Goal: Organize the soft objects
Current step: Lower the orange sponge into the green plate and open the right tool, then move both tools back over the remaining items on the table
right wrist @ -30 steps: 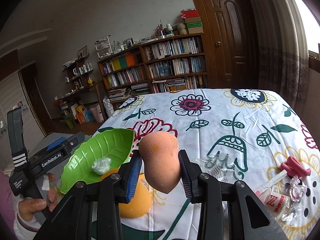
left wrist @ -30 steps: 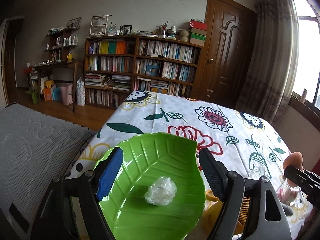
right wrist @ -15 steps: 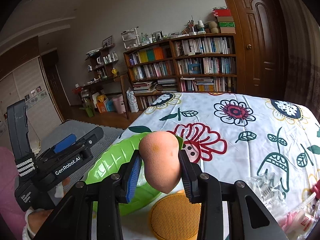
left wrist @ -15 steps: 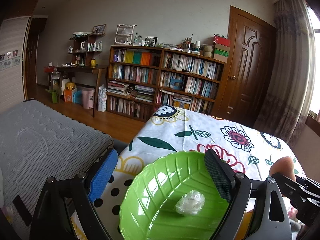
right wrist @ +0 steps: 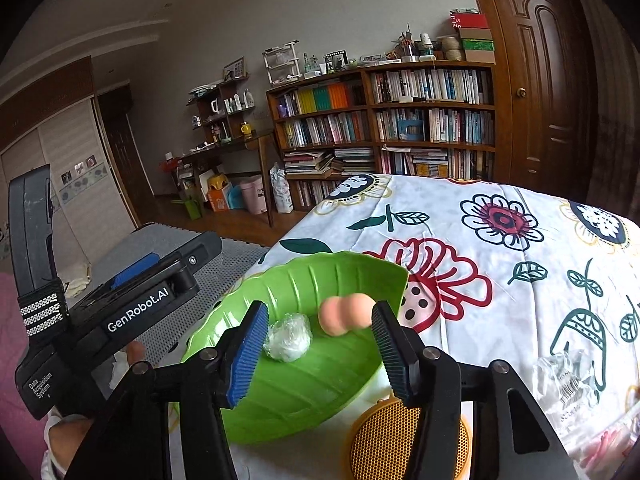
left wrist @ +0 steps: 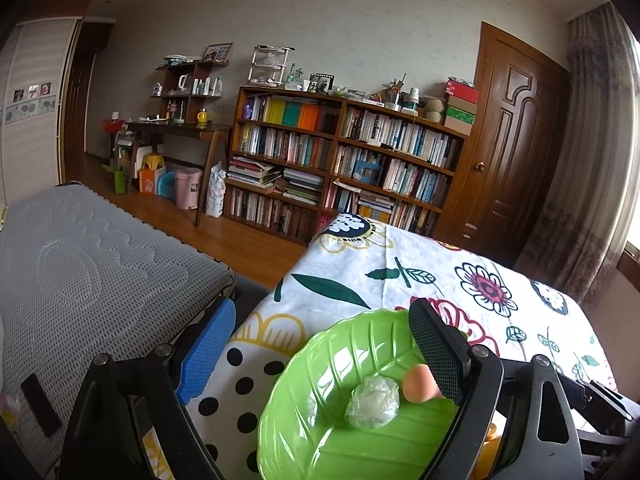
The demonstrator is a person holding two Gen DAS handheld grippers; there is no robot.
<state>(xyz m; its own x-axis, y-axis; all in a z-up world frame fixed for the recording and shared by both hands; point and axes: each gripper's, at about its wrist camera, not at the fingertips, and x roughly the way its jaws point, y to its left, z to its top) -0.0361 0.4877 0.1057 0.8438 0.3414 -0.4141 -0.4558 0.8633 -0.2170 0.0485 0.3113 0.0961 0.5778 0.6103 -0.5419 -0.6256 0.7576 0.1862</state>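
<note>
I see the peach teardrop makeup sponge [right wrist: 346, 314] right of the clear plastic-wrapped ball [right wrist: 288, 337], both in the green leaf-shaped plastic dish [right wrist: 304, 392] on the bench.

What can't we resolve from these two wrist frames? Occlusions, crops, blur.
- Peach sponge, left wrist view: partly behind that gripper's black finger.
- Green leaf dish, both views: near rim hidden by gripper frames.
- Orange mesh disc, right wrist view: covered by the finger mount, cut by the bottom edge.
- Clear packet: label too small to read.
- Wrapped ball: contents blurred by the film.
</note>
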